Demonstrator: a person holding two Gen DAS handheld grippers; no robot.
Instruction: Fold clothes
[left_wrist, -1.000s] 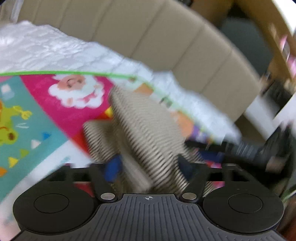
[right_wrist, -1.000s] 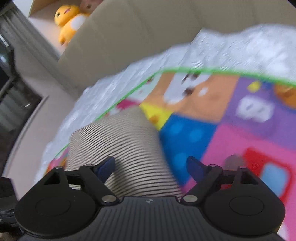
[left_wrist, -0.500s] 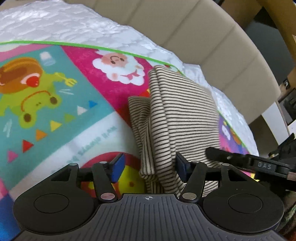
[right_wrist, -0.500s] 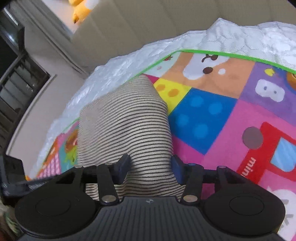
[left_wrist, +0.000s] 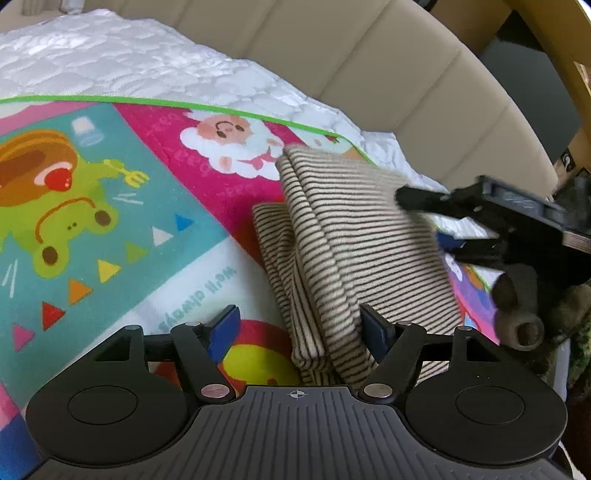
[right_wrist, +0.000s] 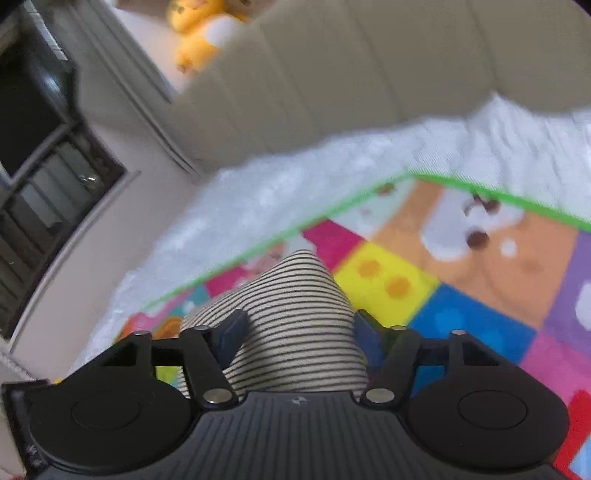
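A beige and black striped garment (left_wrist: 354, 236) lies folded in a long stack on the colourful play mat (left_wrist: 110, 206). My left gripper (left_wrist: 299, 325) sits at the stack's near end and its jaws are opening. The folded edge lies between the fingers by the right pad, while the left pad is clear of cloth. My right gripper (left_wrist: 424, 218) hovers, blurred, over the garment's far right side, held by a gloved hand (left_wrist: 517, 306). In the right wrist view the striped garment (right_wrist: 295, 295) shows between the opening jaws of the right gripper (right_wrist: 301, 328), and no grip on it shows.
The mat, edged in green, covers a white quilted bedspread (left_wrist: 147, 66). A beige padded headboard (left_wrist: 369, 74) runs behind it. A yellow plush toy (right_wrist: 199, 37) sits beyond the headboard, and a dark window frame (right_wrist: 37, 184) stands at the left.
The striped garment has gone from a lifted, blurred bunch to a flat folded stack. The left jaws have spread wider. The right jaws pinched the cloth, then widened as that gripper rose.
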